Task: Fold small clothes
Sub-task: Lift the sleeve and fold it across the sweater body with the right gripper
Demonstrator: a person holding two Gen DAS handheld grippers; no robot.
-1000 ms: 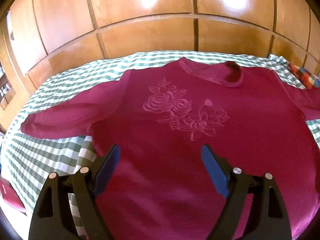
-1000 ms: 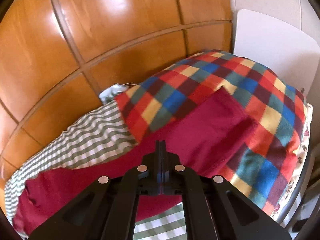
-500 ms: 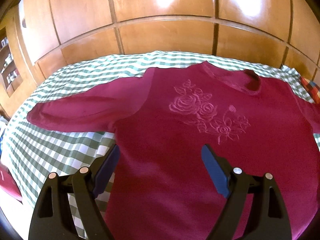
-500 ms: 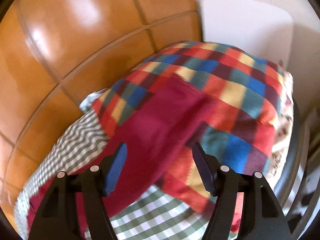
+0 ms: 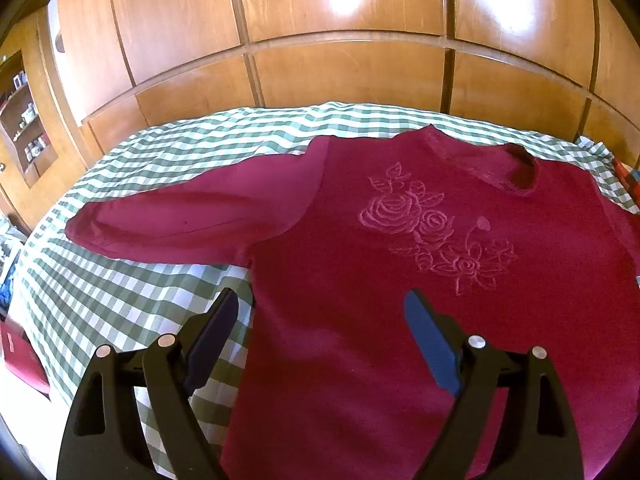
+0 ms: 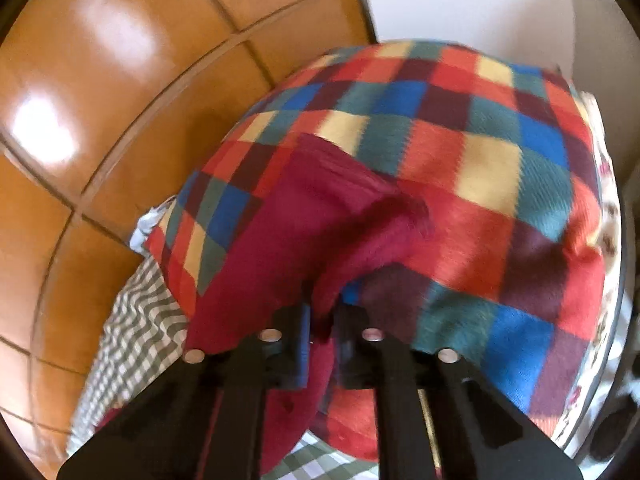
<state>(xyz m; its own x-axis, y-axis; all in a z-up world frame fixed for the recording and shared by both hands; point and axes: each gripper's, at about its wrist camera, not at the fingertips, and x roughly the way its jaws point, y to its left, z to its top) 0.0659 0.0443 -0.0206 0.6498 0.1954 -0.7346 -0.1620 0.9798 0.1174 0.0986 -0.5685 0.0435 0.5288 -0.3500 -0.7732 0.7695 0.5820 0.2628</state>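
One dark red sweater (image 5: 360,320) lies flat, front up, on the green checked bedspread (image 5: 132,280), its one visible sleeve (image 5: 192,216) stretched toward the bed's left edge, its neck toward the wooden panels (image 5: 340,72). The left gripper (image 5: 320,316) hovers over the sweater's left side edge, its two fingers wide apart, nothing between them. The right gripper (image 6: 322,320) is clamped on the other sleeve (image 6: 320,208), which lies on one multicoloured checked blanket (image 6: 480,152).

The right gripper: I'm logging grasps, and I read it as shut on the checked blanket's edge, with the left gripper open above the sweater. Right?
Not quite. In the right wrist view, the right gripper is shut on the maroon sleeve, which lies over the checked blanket, not on the blanket's edge. The left gripper is open above the sweater.
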